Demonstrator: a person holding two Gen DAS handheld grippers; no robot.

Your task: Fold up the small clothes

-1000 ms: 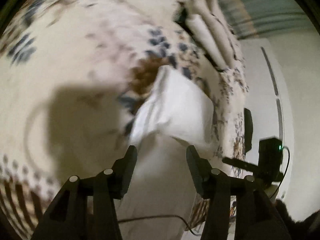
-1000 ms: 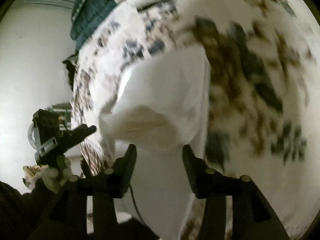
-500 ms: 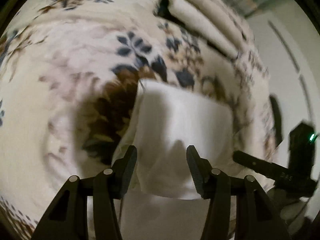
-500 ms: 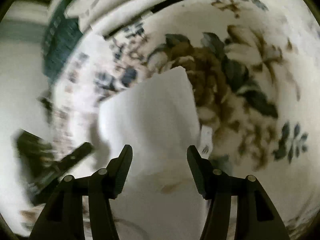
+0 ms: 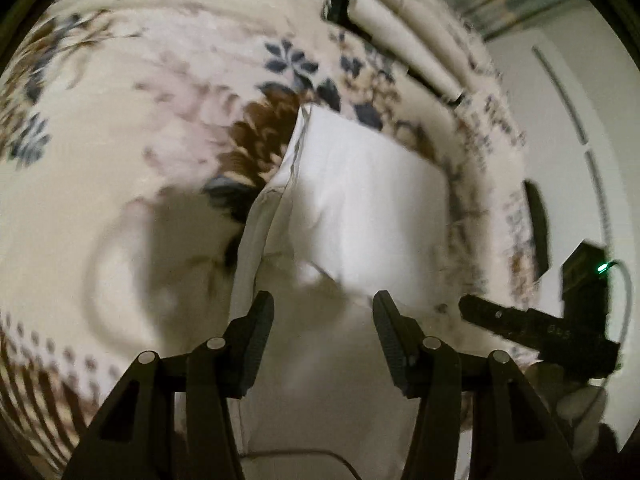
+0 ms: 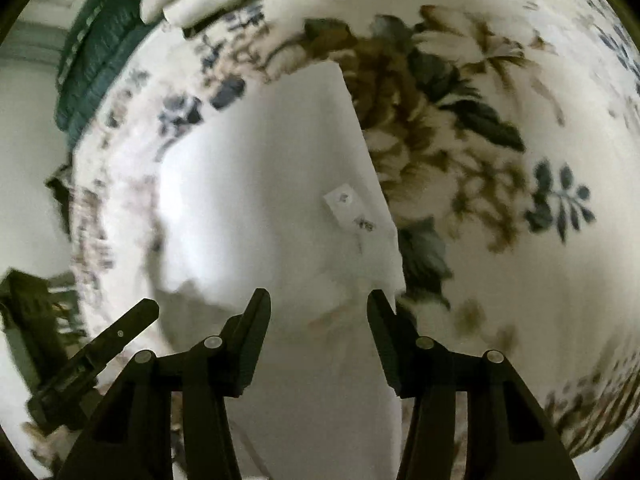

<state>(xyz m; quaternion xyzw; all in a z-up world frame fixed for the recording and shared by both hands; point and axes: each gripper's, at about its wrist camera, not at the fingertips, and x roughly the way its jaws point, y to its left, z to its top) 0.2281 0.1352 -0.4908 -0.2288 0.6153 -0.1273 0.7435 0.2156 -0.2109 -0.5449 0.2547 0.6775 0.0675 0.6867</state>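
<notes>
Both tongs, left [image 5: 323, 307] and right [image 6: 316, 306], gape wide over folded white garment [image 5: 360, 200] on floral bedspread [image 5: 120, 120].

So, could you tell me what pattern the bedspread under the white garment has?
Cream bedspread with brown and dark blue flowers, clearest in the right wrist view.

1. The left wrist camera sits behind the left gripper [image 5: 322, 307] and looks forward and down, close over the white garment [image 5: 360, 192] on the floral bedspread [image 5: 120, 120].
2. The right wrist camera does likewise behind the right gripper [image 6: 316, 306], equally near.
3. Both share the garment [image 6: 260, 184], the bedspread [image 6: 500, 264] and the rolled cloths [image 5: 412, 52] at the far edge (each also catches the other gripper at its side).
</notes>
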